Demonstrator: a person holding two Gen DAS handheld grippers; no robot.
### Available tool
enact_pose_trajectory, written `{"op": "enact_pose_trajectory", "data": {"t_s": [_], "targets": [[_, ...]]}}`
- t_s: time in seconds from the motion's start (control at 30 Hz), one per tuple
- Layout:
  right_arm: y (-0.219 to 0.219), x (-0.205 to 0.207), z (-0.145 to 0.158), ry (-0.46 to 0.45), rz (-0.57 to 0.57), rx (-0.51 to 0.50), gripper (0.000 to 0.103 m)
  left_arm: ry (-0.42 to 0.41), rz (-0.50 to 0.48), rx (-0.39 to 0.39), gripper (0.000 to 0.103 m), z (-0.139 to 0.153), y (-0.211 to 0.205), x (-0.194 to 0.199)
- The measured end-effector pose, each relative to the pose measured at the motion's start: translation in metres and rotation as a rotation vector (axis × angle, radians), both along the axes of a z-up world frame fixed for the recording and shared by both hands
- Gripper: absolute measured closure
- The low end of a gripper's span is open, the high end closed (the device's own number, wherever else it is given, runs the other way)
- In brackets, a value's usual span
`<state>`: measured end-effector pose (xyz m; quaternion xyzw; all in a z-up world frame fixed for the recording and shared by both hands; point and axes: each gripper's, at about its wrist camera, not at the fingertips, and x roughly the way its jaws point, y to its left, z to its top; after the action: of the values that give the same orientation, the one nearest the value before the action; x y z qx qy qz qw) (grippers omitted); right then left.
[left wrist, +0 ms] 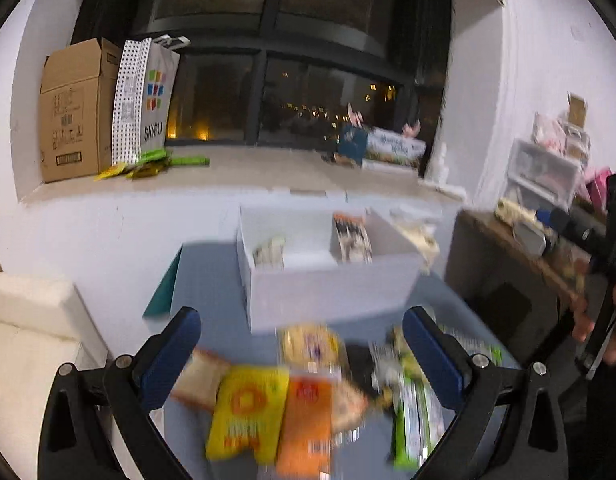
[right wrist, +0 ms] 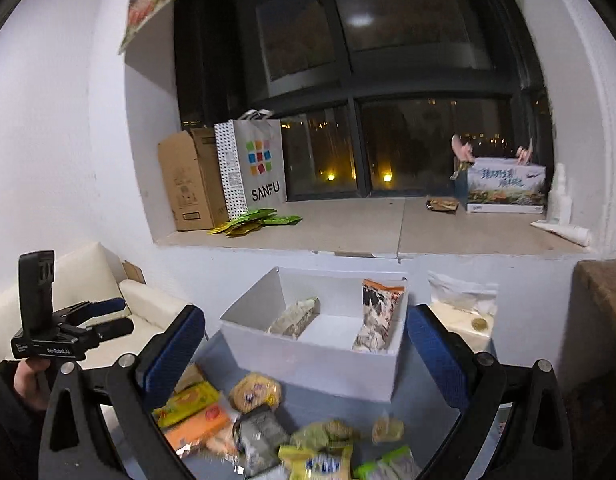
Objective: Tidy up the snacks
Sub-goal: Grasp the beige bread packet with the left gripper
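A dark night window (right wrist: 388, 80) fills the back wall, and its wide sill (right wrist: 348, 228) carries a cardboard box (right wrist: 188, 180) and a white SANFU bag (right wrist: 254, 164) at the left end, and a printed carton (right wrist: 506, 184) at the right end. Below the sill stands a blue-grey table (right wrist: 420, 412). A white divided box (right wrist: 312, 356) sits at the table's far edge, a pale packet (right wrist: 294, 316) leaning in its left compartment and an orange-topped packet (right wrist: 376, 316) in its right one. Loose snacks lie in a heap along the near edge: a yellow packet (left wrist: 246, 412) touching an orange packet (left wrist: 306, 424), a round yellow bun pack (right wrist: 255, 392) behind them, and green-and-white bars (left wrist: 416, 416) to the right.

The right gripper (right wrist: 304, 356) points gently down over the heap, its blue fingers (right wrist: 176, 356) spread as wide as they go, nothing between them and touching nothing. The left gripper (left wrist: 300, 360) angles down over the same heap, its fingers (left wrist: 170, 360) also spread wide and empty. In the right wrist view a hand (right wrist: 30, 380) grasps the left gripper's handle beside the table's left edge
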<state>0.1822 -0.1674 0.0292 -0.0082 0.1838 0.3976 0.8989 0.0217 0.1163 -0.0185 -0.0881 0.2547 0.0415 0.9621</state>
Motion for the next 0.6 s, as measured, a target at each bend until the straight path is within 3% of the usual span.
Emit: {"op": "enact_pose_trajectory", "data": {"t_s": [0.1, 0.27, 0.37, 0.53, 0.6], "targets": [[-0.024, -0.032, -0.009, -0.02, -0.004, 0.038, 0.0, 0.034, -0.004, -0.009, 0.0, -0.015, -0.011, -0.025], [-0.05, -0.084, -0.036, -0.061, -0.075, -0.002, 0.0, 0.103, 0.017, -0.029, 0.0, -0.05, -0.015, -0.043], [-0.057, -0.106, -0.054, -0.056, -0.06, -0.027, 0.0, 0.156, 0.056, -0.021, 0.0, -0.067, -0.009, -0.034], [-0.042, -0.114, -0.069, -0.081, -0.024, -0.146, 0.0, 0.212, 0.1, -0.126, 0.0, -0.087, 0.019, -0.012], [-0.041, -0.119, -0.071, -0.101, -0.017, -0.156, 0.0, 0.244, 0.112, -0.109, 0.0, -0.094, 0.033, 0.004]]}}
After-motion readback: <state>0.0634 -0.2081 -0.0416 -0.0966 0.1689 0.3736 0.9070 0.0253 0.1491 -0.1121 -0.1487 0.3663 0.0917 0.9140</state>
